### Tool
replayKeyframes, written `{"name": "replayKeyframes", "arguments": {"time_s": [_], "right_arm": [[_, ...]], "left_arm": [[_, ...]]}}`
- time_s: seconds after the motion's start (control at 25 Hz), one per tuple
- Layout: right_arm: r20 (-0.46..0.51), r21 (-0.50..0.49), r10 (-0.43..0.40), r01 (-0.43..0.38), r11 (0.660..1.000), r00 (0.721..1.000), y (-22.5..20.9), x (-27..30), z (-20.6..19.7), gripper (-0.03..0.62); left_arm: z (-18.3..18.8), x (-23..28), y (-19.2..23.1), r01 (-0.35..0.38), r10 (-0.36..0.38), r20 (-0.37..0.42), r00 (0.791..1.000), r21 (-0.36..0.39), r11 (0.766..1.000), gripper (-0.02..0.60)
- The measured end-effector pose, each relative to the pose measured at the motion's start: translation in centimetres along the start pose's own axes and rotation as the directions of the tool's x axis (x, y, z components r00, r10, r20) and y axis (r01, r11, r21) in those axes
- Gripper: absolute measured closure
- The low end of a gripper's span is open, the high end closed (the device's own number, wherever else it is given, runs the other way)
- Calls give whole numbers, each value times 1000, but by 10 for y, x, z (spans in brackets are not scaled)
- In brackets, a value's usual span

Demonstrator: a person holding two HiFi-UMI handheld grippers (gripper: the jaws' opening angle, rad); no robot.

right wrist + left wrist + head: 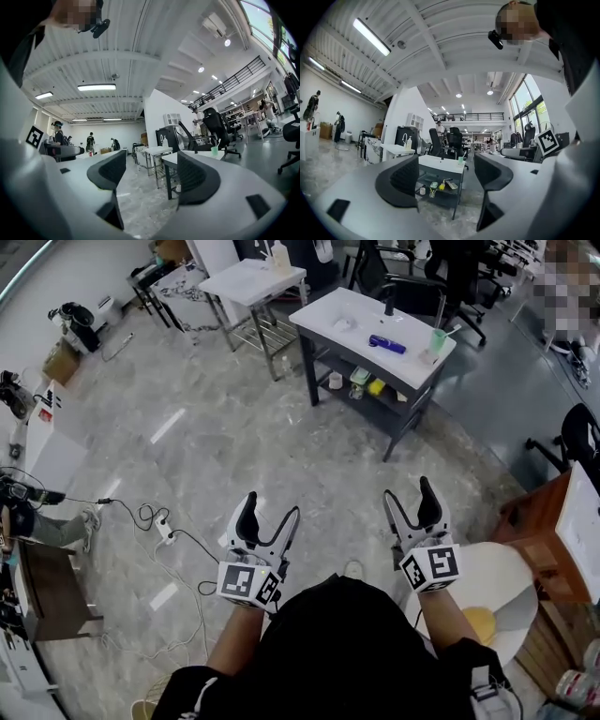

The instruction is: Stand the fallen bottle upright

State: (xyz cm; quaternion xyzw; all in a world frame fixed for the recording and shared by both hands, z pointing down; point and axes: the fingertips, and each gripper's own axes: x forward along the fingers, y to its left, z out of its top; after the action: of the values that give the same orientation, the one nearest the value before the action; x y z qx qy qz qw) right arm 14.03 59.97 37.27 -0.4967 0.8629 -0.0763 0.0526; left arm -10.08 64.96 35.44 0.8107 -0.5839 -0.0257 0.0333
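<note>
The fallen bottle (386,344) is blue and lies on its side on the white top of a dark-framed table (349,304), far ahead across the floor. A green cup (438,339) stands near it at the table's right end. My left gripper (271,505) and right gripper (409,489) are held side by side over the floor, well short of the table, both open with nothing between the jaws. The left gripper view frames the table (438,164) and cup (461,160) between the jaws of the left gripper (445,176); the bottle is not discernible there. The right gripper (152,176) points left of the cup (214,150).
The table's lower shelf (361,382) holds small items. A second white table (248,282) with a pump bottle (279,257) stands behind it, with office chairs (417,287) beyond. A cable and power strip (164,529) lie on the floor at left. A round white table (502,582) is close on my right.
</note>
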Motion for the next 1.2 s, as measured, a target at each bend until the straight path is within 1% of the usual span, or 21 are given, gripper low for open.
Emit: {"name": "replayKeyframes", "arguments": {"time_s": [0.08, 0.24, 0.4, 0.44, 0.6, 0.72, 0.8, 0.96, 1.04, 1.12, 1.2], "right_arm": [[10, -14, 1, -1, 1000, 1000, -15, 5, 1, 261], [15, 12, -5, 5, 1000, 1000, -48, 12, 5, 261], [-23, 54, -28, 30, 998, 999, -76, 14, -2, 261], [-35, 66, -34, 36, 997, 999, -82, 15, -5, 261], [-65, 63, -55, 59, 996, 996, -95, 24, -15, 263], [-79, 60, -68, 72, 996, 995, -104, 39, -21, 263], [-92, 49, -79, 83, 995, 993, -110, 52, -25, 263], [-101, 30, -123, 127, 992, 987, -126, 86, -18, 261], [-83, 18, -137, 139, 990, 987, -132, 105, -8, 263], [-76, 4, -134, 135, 991, 988, -132, 125, -3, 263], [-84, -5, -119, 119, 993, 989, -127, 148, -1, 261]], "left_arm": [[2, 14, -3, 1, -1, 5, 1000, 4, 1000, 212], [2, 45, -10, -3, 3, -7, 1000, 2, 1000, 212], [-10, 71, -21, 5, -6, -31, 1000, -57, 998, 212], [-13, 75, -22, 10, -12, -41, 999, -60, 998, 212], [-22, 92, -24, 38, -37, -83, 996, 3, 999, 212], [-25, 113, -13, 44, -45, -66, 997, -24, 999, 212], [-26, 130, -3, 52, -53, -62, 997, -27, 998, 212], [-27, 173, 12, 114, -117, -67, 991, -57, 992, 212], [-22, 195, 19, 137, -139, -48, 989, -55, 989, 209], [-17, 212, 27, 160, -161, -26, 987, -57, 986, 206], [-14, 227, 39, 181, -182, -13, 983, -83, 980, 194]]}}
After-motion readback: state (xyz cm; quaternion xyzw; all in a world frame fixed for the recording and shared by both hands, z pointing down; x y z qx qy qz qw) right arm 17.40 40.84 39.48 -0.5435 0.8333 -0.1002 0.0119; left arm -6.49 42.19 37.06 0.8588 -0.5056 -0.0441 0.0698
